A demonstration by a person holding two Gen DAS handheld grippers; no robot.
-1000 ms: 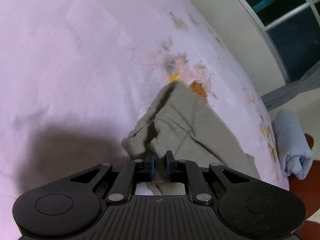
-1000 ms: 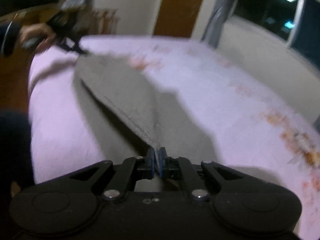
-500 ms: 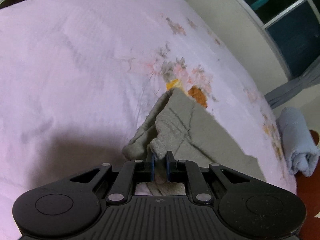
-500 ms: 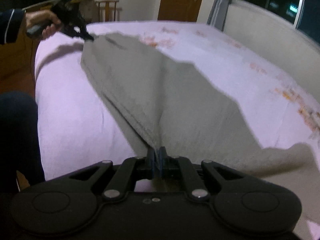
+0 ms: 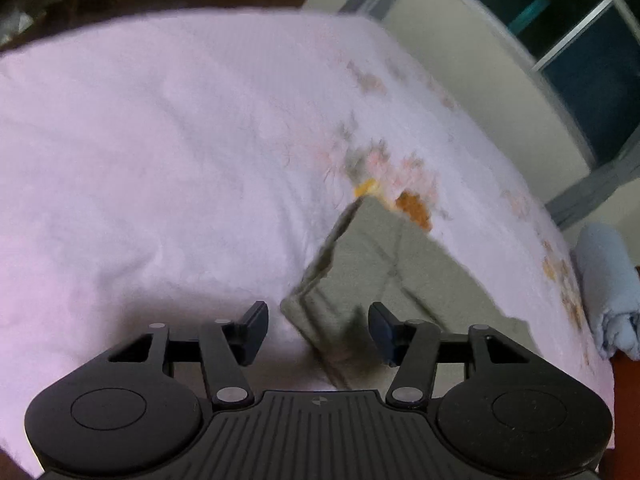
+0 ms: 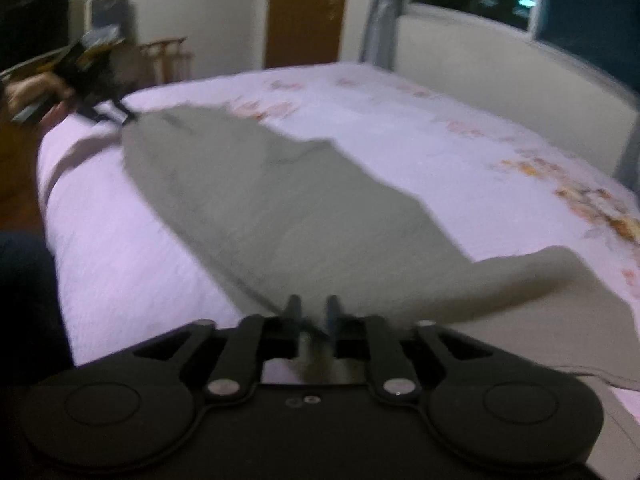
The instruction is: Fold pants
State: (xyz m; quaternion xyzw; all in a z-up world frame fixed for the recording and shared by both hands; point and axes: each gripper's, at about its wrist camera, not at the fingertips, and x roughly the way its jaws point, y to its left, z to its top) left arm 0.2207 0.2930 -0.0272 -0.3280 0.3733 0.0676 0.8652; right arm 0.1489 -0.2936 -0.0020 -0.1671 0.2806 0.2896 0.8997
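Grey-green pants [image 6: 280, 208] lie spread along the pink floral bed sheet [image 6: 400, 128]. In the right wrist view my right gripper [image 6: 312, 312] is at their near end. Its jaws are opening, a narrow gap shows, and the cloth's folded edge runs between them. My left gripper [image 5: 318, 320] hangs just above the pants' other end [image 5: 384, 264], jaws opening wide, with the corner lying loose on the sheet [image 5: 160, 160] below them. From the right wrist view the left gripper [image 6: 120, 118] shows at the far end, held by a hand [image 6: 28, 96].
A rolled blue towel [image 5: 608, 292] lies at the bed's right edge. A low wall under a window [image 6: 500, 52] runs along the far side. A wooden door [image 6: 308, 12] and a rack [image 6: 168, 60] stand behind the bed. A dark-clothed leg [image 6: 24, 300] is at the near left.
The left gripper let go of the bunched corner, which dropped flat, and it rose a little. The right gripper's jaws have parted. The pants have sunk from hanging taut to lying on the bed.
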